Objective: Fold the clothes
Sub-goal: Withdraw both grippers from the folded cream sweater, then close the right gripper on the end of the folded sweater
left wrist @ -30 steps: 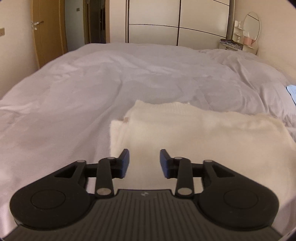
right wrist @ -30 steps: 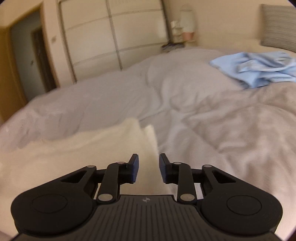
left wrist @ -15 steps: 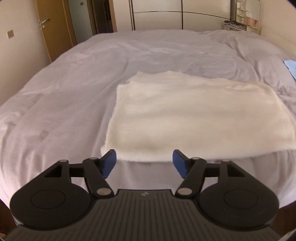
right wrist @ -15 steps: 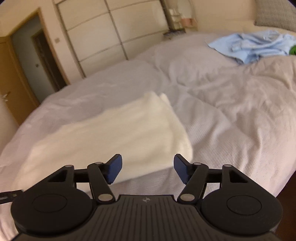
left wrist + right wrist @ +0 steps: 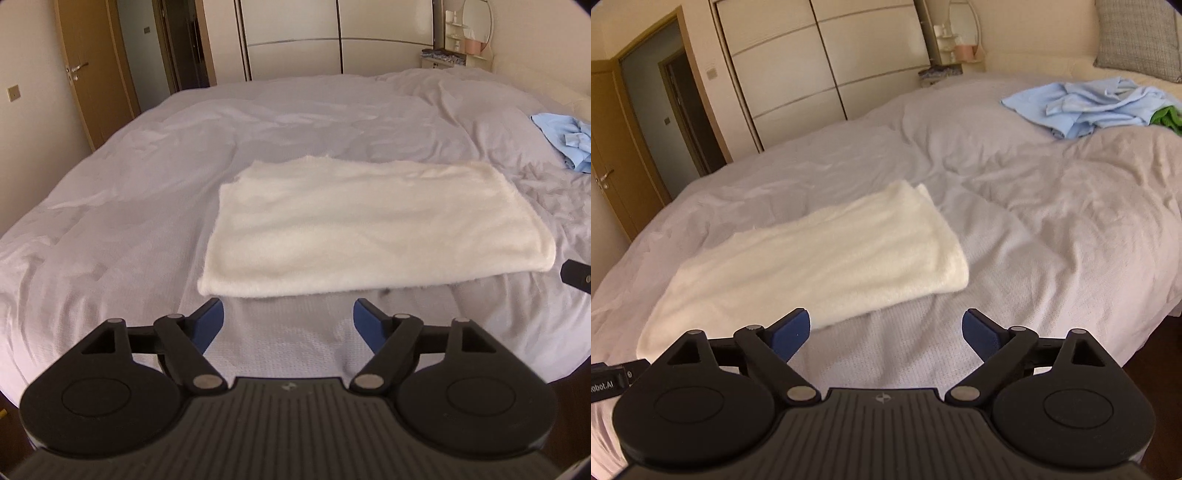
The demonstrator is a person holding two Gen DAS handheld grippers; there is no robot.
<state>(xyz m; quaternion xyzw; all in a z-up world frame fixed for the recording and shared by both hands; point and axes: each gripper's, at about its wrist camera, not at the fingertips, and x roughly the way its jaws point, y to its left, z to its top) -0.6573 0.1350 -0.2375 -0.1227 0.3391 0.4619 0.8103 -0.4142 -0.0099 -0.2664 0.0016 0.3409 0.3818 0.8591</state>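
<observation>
A white fluffy garment (image 5: 369, 229) lies folded in a flat rectangle on the bed; it also shows in the right wrist view (image 5: 820, 258). My left gripper (image 5: 288, 321) is open and empty, held above the bed just short of the garment's near edge. My right gripper (image 5: 886, 332) is open and empty, held back from the garment's near right corner. A crumpled light blue garment (image 5: 1086, 105) lies farther up the bed to the right, also at the right edge of the left wrist view (image 5: 569, 142).
The bed (image 5: 184, 155) has a rumpled pale grey cover. A green item (image 5: 1169, 118) lies beside the blue garment. A grey pillow (image 5: 1137, 37) is at the head. Wardrobe doors (image 5: 332, 37), a wooden door (image 5: 92, 66) and a small dresser (image 5: 454, 51) stand beyond the bed.
Both grippers opened wide and pulled back and up from the white garment, which now lies folded on the bed, released.
</observation>
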